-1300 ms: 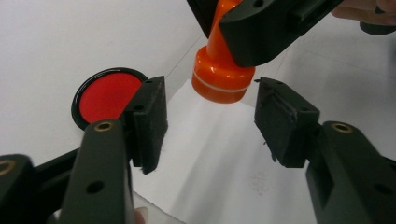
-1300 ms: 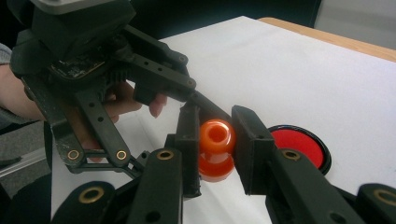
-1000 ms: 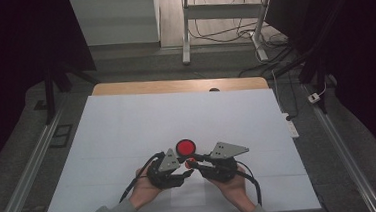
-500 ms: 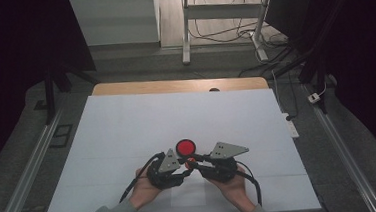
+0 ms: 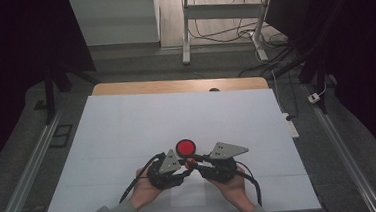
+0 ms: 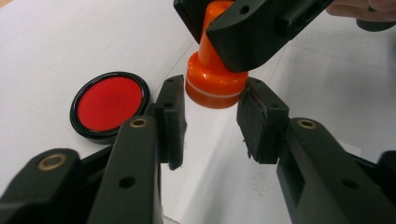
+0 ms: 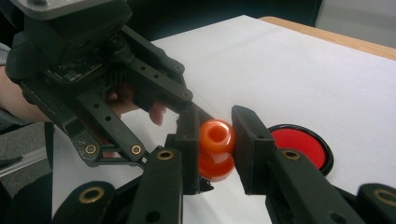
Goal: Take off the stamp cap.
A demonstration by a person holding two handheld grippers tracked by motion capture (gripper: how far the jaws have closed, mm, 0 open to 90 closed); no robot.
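A small orange stamp [image 5: 189, 161] hangs just above the white sheet near the front edge. My right gripper [image 7: 215, 140] is shut on its knob-shaped handle [image 7: 217, 133]. My left gripper [image 6: 212, 116] faces it from the left. Its jaws have just been closing, and both pads now touch the stamp's wide base [image 6: 212, 86]. A round red ink pad [image 5: 185, 147] in a black case lies flat on the sheet just beyond the two grippers. It appears left of the stamp in the left gripper view [image 6: 109, 102] and right of the jaws in the right gripper view [image 7: 299, 142].
The white sheet [image 5: 127, 130] covers most of the table, with a wooden strip [image 5: 179, 85] bare along the far edge. A white power strip [image 5: 290, 124] lies off the right edge. Metal rails [image 5: 25, 172] run along both sides on the floor.
Both hands have kept their place. The left gripper's jaws look slightly narrower around the stamp. The ink pad has not moved.
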